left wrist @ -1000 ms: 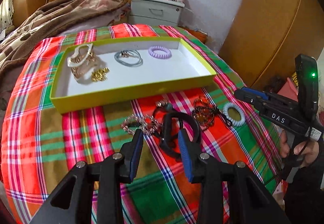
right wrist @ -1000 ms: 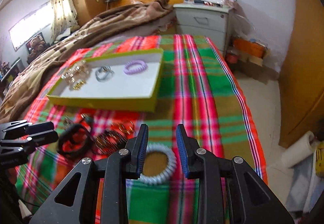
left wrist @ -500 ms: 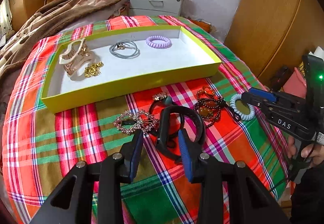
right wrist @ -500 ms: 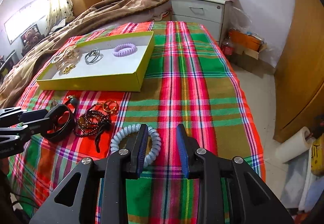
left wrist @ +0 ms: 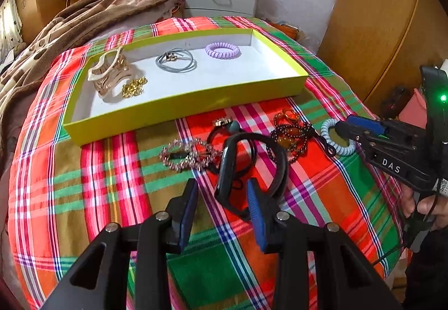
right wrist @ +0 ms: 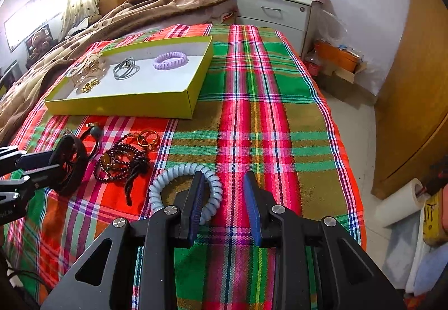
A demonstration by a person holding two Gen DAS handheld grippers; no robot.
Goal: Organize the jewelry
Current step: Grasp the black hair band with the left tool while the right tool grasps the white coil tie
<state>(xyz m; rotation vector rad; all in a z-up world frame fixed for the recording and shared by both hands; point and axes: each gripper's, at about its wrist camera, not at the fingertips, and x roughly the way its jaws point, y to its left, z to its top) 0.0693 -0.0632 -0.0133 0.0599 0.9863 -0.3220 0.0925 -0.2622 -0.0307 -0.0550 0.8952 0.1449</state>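
Black bangle (left wrist: 252,167) before parted left fingers (left wrist: 190,206), coil tie (right wrist: 184,186) crowding parted right fingers (right wrist: 196,200)

left gripper (left wrist: 221,198) open, right gripper (right wrist: 221,192) open

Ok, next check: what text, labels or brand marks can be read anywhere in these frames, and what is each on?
"DAS": white letters on the black body of the right gripper, seen from the left wrist.
White label strip at that gripper's rear: too small to read.
Yellow object with dark characters at the right-wrist view's edge: illegible.
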